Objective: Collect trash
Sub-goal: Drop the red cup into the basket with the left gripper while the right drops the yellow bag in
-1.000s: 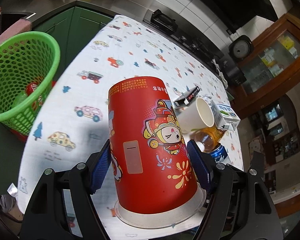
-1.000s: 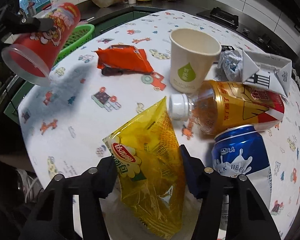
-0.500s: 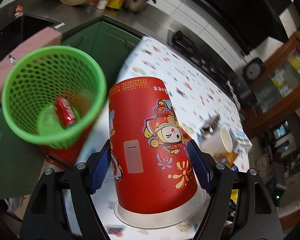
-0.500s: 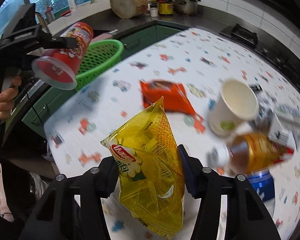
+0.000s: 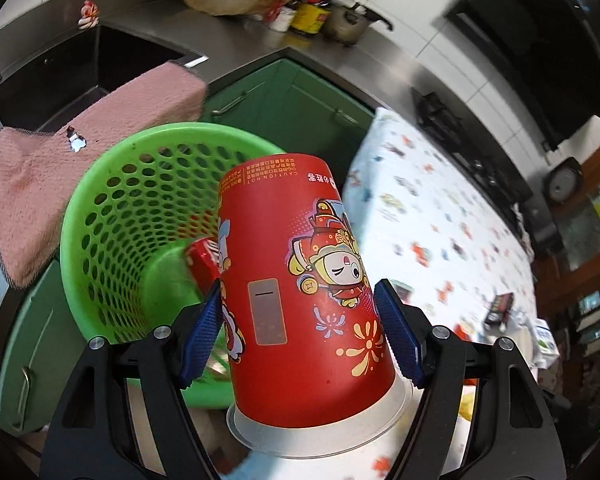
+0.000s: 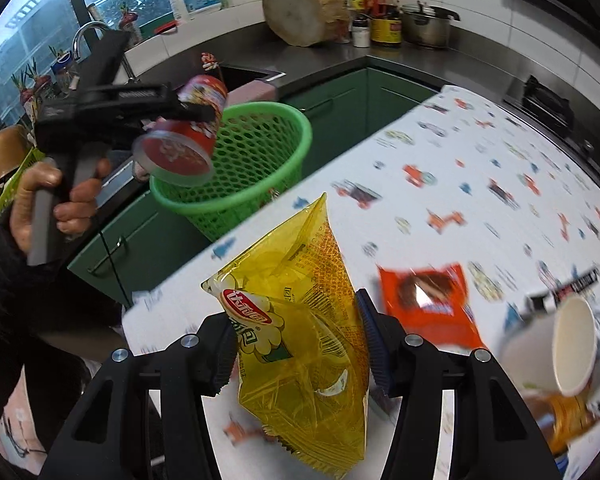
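My left gripper (image 5: pixel 300 328) is shut on a tall red paper cup (image 5: pixel 300 280) printed with a cartoon figure, its clear-lidded mouth toward the camera. The cup hangs over the near rim of a green mesh basket (image 5: pixel 112 216), where a red can (image 5: pixel 202 264) lies at the bottom. From the right wrist view the same cup (image 6: pixel 184 136) is tilted above the basket (image 6: pixel 256 160), with a hand (image 6: pixel 48 196) on the left gripper's handle. My right gripper (image 6: pixel 296 344) is shut on a yellow snack bag (image 6: pixel 300 328), lifted above the table's near corner.
On the patterned tablecloth (image 6: pixel 480 160) lie an orange wrapper (image 6: pixel 428 300), a white paper cup (image 6: pixel 572 356) on its side and an amber bottle (image 6: pixel 568 420). A pink towel (image 5: pixel 80 168) hangs over the sink edge beside the basket. Green cabinets (image 6: pixel 340 108) stand behind.
Both grippers have swung left toward the basket. The red cup went from above the table to above the basket's rim. The yellow bag rose off the table and moved toward the table's corner.
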The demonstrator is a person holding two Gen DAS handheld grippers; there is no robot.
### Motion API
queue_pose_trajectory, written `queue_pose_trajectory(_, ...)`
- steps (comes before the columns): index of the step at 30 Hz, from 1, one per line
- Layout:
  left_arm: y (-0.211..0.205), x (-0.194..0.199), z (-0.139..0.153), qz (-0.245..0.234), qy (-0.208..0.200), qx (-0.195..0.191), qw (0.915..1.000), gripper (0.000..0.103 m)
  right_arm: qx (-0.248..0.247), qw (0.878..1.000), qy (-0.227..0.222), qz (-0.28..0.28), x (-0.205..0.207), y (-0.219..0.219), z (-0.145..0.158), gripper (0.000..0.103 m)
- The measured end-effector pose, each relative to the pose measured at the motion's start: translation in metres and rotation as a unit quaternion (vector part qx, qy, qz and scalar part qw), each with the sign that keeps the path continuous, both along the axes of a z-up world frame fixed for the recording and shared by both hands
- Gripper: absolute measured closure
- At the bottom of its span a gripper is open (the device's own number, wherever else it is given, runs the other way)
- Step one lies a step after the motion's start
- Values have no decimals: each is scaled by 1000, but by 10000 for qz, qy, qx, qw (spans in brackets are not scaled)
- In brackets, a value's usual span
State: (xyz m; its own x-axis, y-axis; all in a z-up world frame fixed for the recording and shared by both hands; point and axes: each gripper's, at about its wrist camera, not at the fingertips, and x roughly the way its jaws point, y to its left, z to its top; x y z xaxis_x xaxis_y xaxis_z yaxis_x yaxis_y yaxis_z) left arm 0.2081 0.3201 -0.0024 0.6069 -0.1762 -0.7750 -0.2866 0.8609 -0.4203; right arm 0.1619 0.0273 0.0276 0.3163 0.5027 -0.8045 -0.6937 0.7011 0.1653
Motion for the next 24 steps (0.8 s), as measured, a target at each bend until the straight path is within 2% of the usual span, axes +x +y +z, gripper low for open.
queue_pose_trajectory(4,14,9,-15,161,187,157,9996,29,93,9999,63,69,14,22,2,50)
queue_pose_trajectory(13,36,5,-29,422,272,88,9987,26,218,9995,179,159,45,68,2,51)
queue_pose_trajectory(20,51,-28,-25,671,79,-106,9977,24,357,9985,338,244,64,105,-6,51)
queue_pose_trajectory(24,54,-55,-18,827,-84,-8,9965,24,477,9971,537,241,73,126,-15,51)
